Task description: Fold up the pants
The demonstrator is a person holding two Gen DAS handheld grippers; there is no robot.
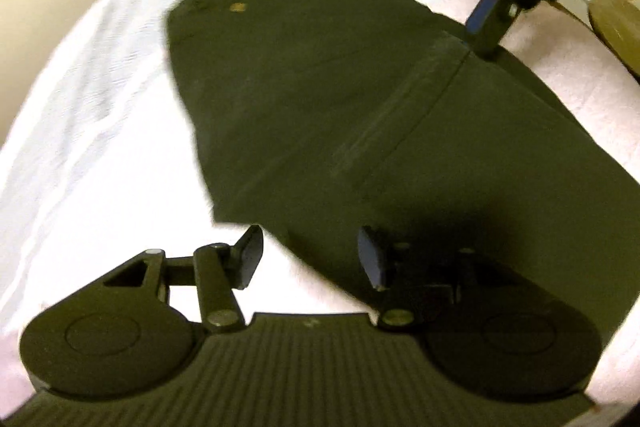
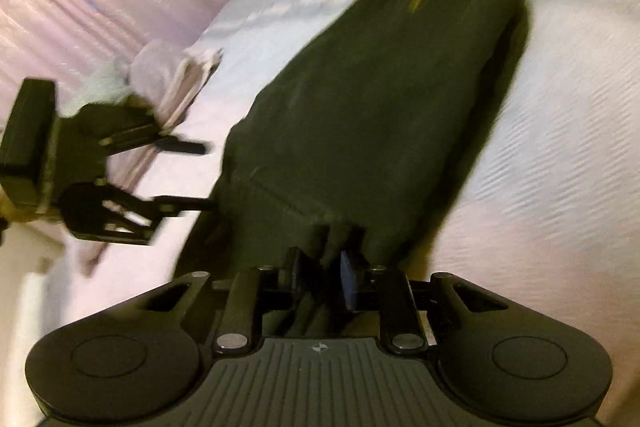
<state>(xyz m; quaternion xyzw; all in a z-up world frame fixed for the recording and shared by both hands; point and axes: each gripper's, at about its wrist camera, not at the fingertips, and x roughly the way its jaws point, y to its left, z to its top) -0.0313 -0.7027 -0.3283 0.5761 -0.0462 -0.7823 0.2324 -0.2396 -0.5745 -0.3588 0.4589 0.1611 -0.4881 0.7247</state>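
Dark pants (image 1: 320,99) lie folded lengthwise on a white-sheeted bed (image 1: 100,107), waistband at the far end, the near hem end doubled back over the legs. The left tongs (image 1: 310,259) stand spread, one pad over the sheet and one over the cloth's near edge, gripping nothing. The right tongs (image 2: 322,277), jaws narrowly apart, have bunched hem between the pads; letting go cleanly and smoothing the layers square looks the best finish.

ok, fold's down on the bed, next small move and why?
Probably open the right gripper fully and back off: dark folded pants lie flat on the white bedsheet, cloth still bunched between its fingers, while the left gripper is already open.
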